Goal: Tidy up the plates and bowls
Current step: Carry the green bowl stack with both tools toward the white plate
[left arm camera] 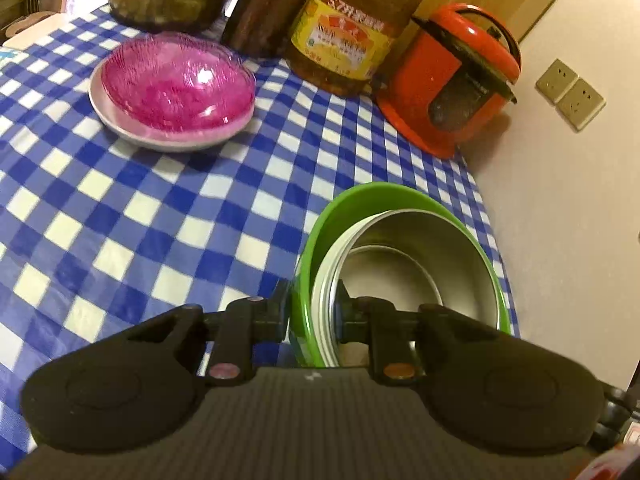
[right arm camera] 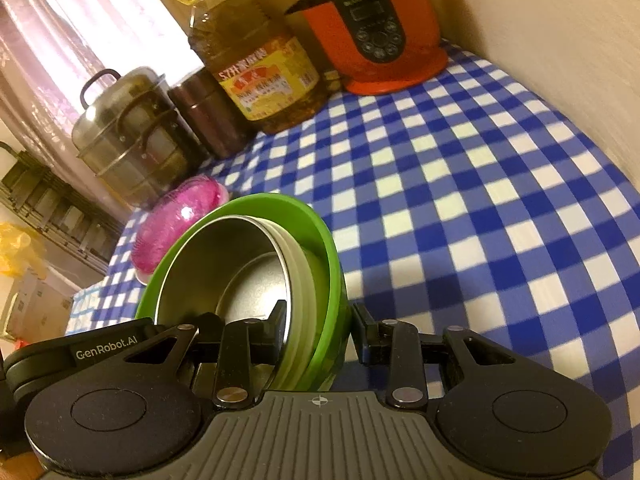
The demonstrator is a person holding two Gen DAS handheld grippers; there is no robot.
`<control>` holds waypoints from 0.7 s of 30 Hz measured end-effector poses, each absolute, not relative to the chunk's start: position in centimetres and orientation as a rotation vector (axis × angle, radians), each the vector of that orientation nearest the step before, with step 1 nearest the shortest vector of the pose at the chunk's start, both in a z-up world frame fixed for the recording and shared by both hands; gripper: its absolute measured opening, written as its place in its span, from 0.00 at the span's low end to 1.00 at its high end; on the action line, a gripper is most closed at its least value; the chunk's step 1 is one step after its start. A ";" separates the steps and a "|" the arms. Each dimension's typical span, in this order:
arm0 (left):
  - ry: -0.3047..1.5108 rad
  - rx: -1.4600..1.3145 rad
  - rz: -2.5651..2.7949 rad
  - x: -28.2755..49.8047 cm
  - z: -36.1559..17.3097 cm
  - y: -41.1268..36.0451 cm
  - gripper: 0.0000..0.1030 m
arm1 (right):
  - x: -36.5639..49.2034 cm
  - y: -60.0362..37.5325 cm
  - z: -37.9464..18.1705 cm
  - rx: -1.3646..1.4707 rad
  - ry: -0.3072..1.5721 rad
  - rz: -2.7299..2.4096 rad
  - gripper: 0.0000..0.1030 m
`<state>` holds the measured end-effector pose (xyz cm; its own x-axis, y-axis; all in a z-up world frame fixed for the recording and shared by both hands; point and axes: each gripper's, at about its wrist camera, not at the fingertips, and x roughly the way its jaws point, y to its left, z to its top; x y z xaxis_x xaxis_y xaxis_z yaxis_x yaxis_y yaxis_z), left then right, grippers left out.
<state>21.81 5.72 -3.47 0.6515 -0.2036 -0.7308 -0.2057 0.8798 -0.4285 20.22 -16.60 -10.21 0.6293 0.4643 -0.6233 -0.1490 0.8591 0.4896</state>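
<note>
Both grippers were clamped on one nested stack of bowls. The left gripper (left arm camera: 314, 312) gripped the rim of the green bowl (left arm camera: 320, 240) on its left side, one finger outside the wall and one inside against the metal bowl (left arm camera: 404, 256) seated within it. The right gripper (right arm camera: 318, 326) gripped the opposite side of the same green bowl (right arm camera: 328, 256), its jaws standing wider, with the metal bowl (right arm camera: 224, 264) and pale inner rims between the fingers and the green wall. The stack was tilted and appeared clear of the blue-and-white checked tablecloth (left arm camera: 140, 208).

On the far left of the table, a pink glass bowl (left arm camera: 176, 84) sat upside down on a white plate (left arm camera: 120, 120), well apart from the held stack. Along the far edge stood a steel steamer pot (right arm camera: 132, 136), a dark brown canister (right arm camera: 208, 116), a bottle of cooking oil (right arm camera: 256, 68) and, at the far right by the wall, an orange rice cooker (right arm camera: 368, 28).
</note>
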 end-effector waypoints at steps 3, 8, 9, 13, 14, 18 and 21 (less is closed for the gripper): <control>0.864 -0.511 0.012 22.1 -2.5 6.6 0.18 | 20.7 -15.7 -9.3 0.423 0.822 0.378 0.32; 0.861 -0.508 0.039 22.5 -1.2 8.3 0.18 | 21.6 -13.9 -8.0 0.429 0.832 0.403 0.32; 0.861 -0.510 0.044 22.6 -1.0 8.7 0.18 | 21.8 -13.6 -7.9 0.430 0.834 0.407 0.32; 0.856 -0.519 0.067 22.8 -0.3 10.4 0.18 | 22.6 -11.9 -7.2 0.427 0.842 0.430 0.32; 0.854 -0.522 0.072 22.8 -0.2 10.7 0.18 | 22.8 -11.4 -7.0 0.424 0.843 0.437 0.32; 0.850 -0.528 0.092 23.0 0.1 12.3 0.18 | 23.4 -9.8 -6.7 0.418 0.850 0.458 0.32; 0.850 -0.530 0.102 23.2 0.3 13.2 0.18 | 23.7 -8.8 -6.6 0.415 0.857 0.468 0.32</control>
<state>23.15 13.20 0.32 0.6637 -0.1206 -0.7382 -0.2926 0.8664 -0.4046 23.75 -8.80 -6.59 0.5665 0.5470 -0.6164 -0.2232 0.8219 0.5241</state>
